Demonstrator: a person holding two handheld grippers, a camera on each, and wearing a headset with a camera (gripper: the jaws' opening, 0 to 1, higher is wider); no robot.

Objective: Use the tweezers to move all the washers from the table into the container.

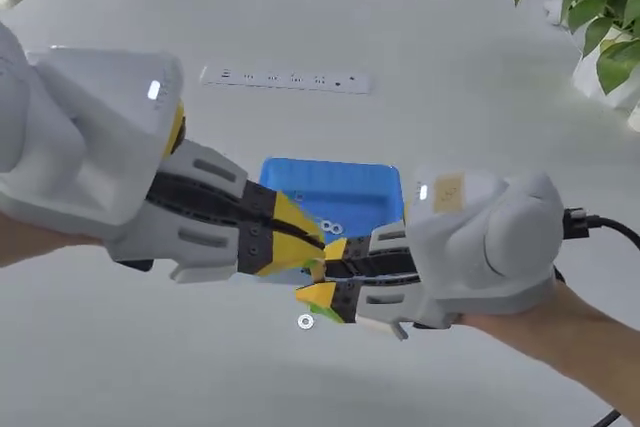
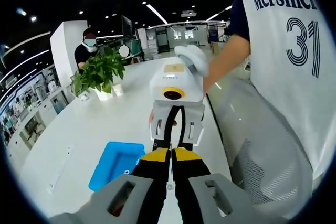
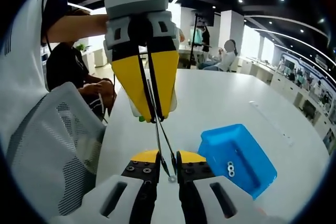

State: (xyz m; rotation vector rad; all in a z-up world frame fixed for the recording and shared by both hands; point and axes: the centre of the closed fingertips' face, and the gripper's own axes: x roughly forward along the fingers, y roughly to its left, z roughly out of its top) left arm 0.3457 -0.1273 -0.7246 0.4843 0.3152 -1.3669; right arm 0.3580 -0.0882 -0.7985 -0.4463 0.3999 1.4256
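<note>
Just in front of the shallow blue plastic container (image 1: 300,173), our left gripper (image 2: 170,155) is clamped on the thin metal tweezers (image 3: 159,145), right gripper (image 3: 168,157) slightly parted around their legs, so we'd squeeze gently, tips straddling the small silver washer (image 1: 305,321) on the white table (image 1: 450,97).

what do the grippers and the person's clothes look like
The left gripper and right gripper both have bulky white housings, black jaw arms and yellow wedge tips. A black cable trails from the right one. The person wears a white jersey with a dark 31 over a dark short sleeve.
</note>
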